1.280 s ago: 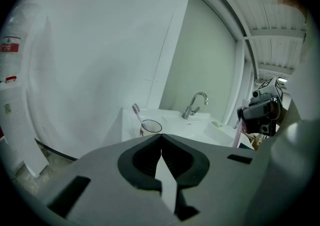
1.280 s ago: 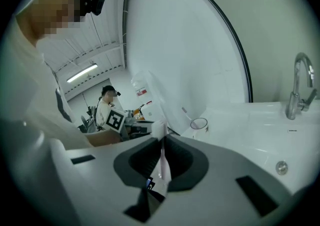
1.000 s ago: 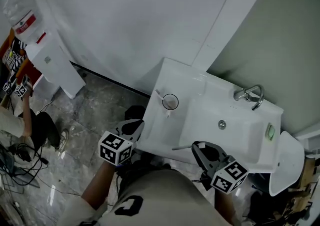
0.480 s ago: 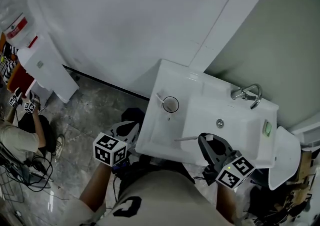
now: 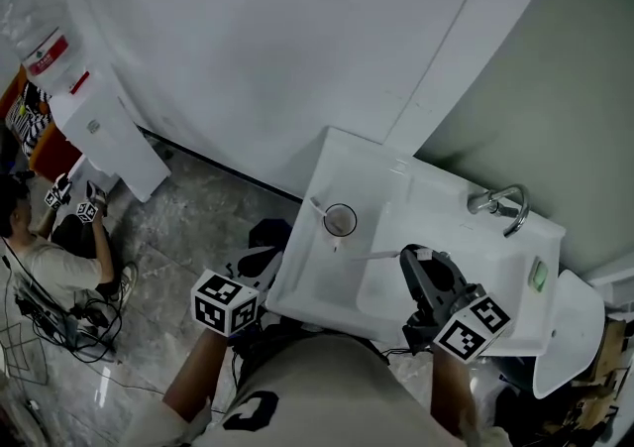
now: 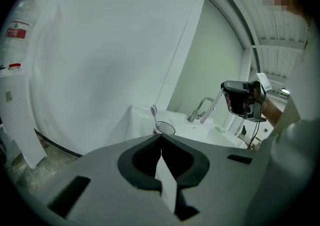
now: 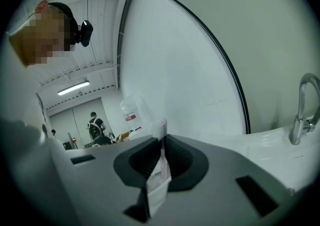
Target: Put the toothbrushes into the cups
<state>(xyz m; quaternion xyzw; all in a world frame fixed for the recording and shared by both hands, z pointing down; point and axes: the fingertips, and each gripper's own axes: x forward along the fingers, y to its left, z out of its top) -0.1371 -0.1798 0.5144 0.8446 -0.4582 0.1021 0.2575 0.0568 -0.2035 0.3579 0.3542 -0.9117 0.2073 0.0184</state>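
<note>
Hidden: your shirt (image 5: 327, 391) covers the near edge of the basin (image 5: 309, 262) in the head view. From the left gripper view, that gripper's own body blocks the lower part of the cup (image 5: 340, 220).
Hard to make out: the bristle end of the held toothbrush (image 5: 381, 256) is a pale blur in the right gripper view. What the small green item (image 5: 538, 277) on the basin's right rim is cannot be told.
Left tongs: your left gripper (image 5: 272, 249) has its jaws pressed together with nothing between them. It sits just off the basin's left front corner.
Right tongs: your right gripper (image 5: 408, 257) is pinching the held toothbrush by its handle. The brush sticks out over the basin toward the cup, apart from it.
Task thing: a second toothbrush (image 5: 317, 205) leans tilted in the cup, which stands on the basin's flat left ledge.
Materials and shapes: the basin is glossy white with rounded corners. The cup is clear with a round rim. The held toothbrush is thin, pale pink and translucent. The tap (image 5: 503, 205) is curved chrome.
Surface and room: the floor (image 5: 178, 217) is shiny grey marbled tile. A curved white panel (image 5: 248, 39) meets a pale green wall (image 5: 555, 88) behind the basin. A white water dispenser (image 5: 99, 123) stands at the left, with a person (image 5: 40, 267) sitting on the floor beside it among cables.
</note>
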